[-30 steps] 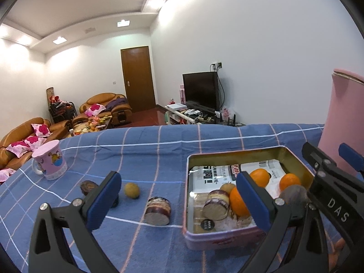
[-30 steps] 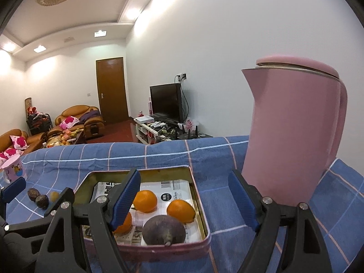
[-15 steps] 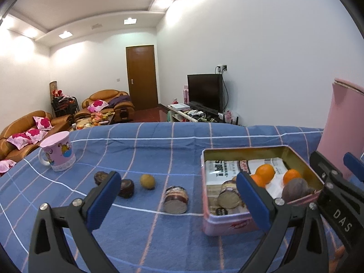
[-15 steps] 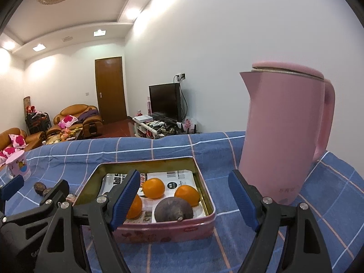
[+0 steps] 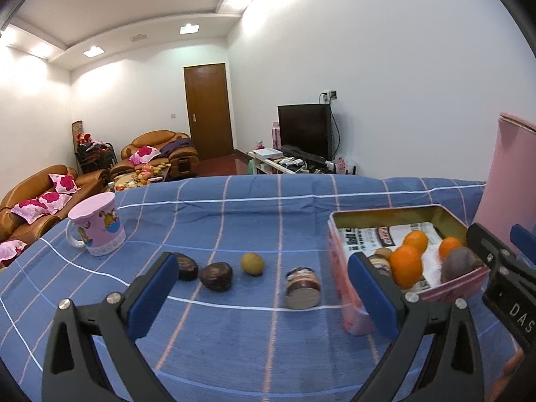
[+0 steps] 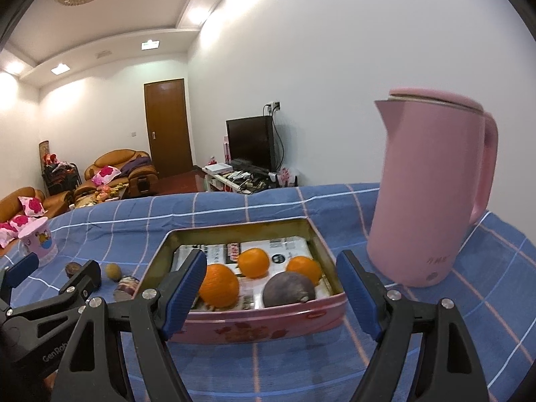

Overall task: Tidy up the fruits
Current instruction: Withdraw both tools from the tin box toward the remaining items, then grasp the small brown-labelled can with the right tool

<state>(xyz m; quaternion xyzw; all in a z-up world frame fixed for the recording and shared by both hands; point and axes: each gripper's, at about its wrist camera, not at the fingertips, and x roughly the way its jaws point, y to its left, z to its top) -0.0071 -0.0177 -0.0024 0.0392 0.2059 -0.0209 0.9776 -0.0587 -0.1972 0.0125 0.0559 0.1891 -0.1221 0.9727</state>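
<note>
On the blue checked desk cloth (image 5: 234, 335), a pink cartoon mug (image 5: 98, 227) stands far left. Next come two dark round fruits (image 5: 216, 276), a small yellow-green fruit (image 5: 252, 263) and a striped jar (image 5: 302, 288) on its side. The left tongs (image 5: 261, 296) and right tongs (image 6: 271, 288) are both released, gripping nothing. The pink rectangular tin (image 6: 268, 321) holds three oranges (image 6: 219, 284) and a purple fruit (image 6: 288, 290) – a pink kettle (image 6: 428, 194) stands beside it.

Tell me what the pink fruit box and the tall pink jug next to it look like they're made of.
Pink box: likely thin painted metal, a tin; its bare inner walls look dull gold, with a rolled rim. Pink jug: smooth matte coating, probably plastic or coated metal; the look leaves it open.
</note>
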